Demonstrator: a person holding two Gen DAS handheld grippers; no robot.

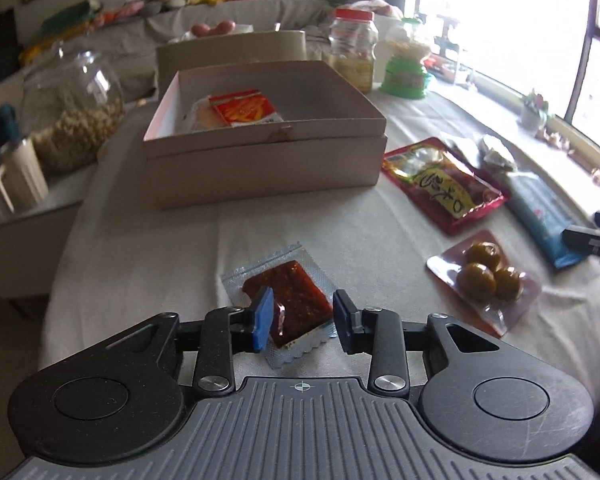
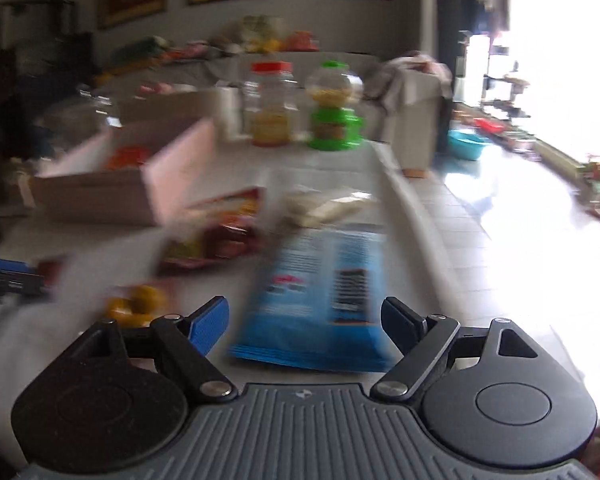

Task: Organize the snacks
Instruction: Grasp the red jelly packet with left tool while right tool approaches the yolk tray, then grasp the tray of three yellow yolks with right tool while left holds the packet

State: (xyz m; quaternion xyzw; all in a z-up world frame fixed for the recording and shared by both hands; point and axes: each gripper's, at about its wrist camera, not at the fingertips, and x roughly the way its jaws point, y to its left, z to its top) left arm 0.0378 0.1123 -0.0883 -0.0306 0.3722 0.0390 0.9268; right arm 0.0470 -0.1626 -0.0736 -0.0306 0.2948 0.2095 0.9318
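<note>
Two grippers were at work over a table covered in a pale cloth (image 1: 160, 248), each angled downward toward the snacks lying on it.

The left gripper (image 1: 303, 320) tilted steeply down at a clear sachet of dark red snack (image 1: 290, 292) lying flat on the cloth at the near edge of the table. Its jaws stood apart, one blue pad (image 1: 262, 322) over the sachet's left edge and the other just past its right edge; the sachet lay between them, released, with neither pad pressing on it. Beyond it sat an open cardboard box (image 1: 260, 160), with an orange-and-red packet (image 1: 244, 109) inside. To the right of the box lay a red pouch with a yellow label (image 1: 444, 182), and nearer, a pack of three green-brown balls (image 1: 484, 276). Farther right, a long blue packet (image 1: 540, 212) lay along the table edge.

The right gripper (image 2: 304, 328) pointed less steeply, and its view was smeared by motion blur. Its jaws were spread wide, on either side of the near end of the blue packet (image 2: 320, 292), which rested on the cloth; the pads did not appear to touch it. The box (image 2: 116, 184) showed to the left, and a red-lidded jar (image 2: 271, 104) and a green-based dispenser (image 2: 334, 108) stood at the table's far end.
</note>
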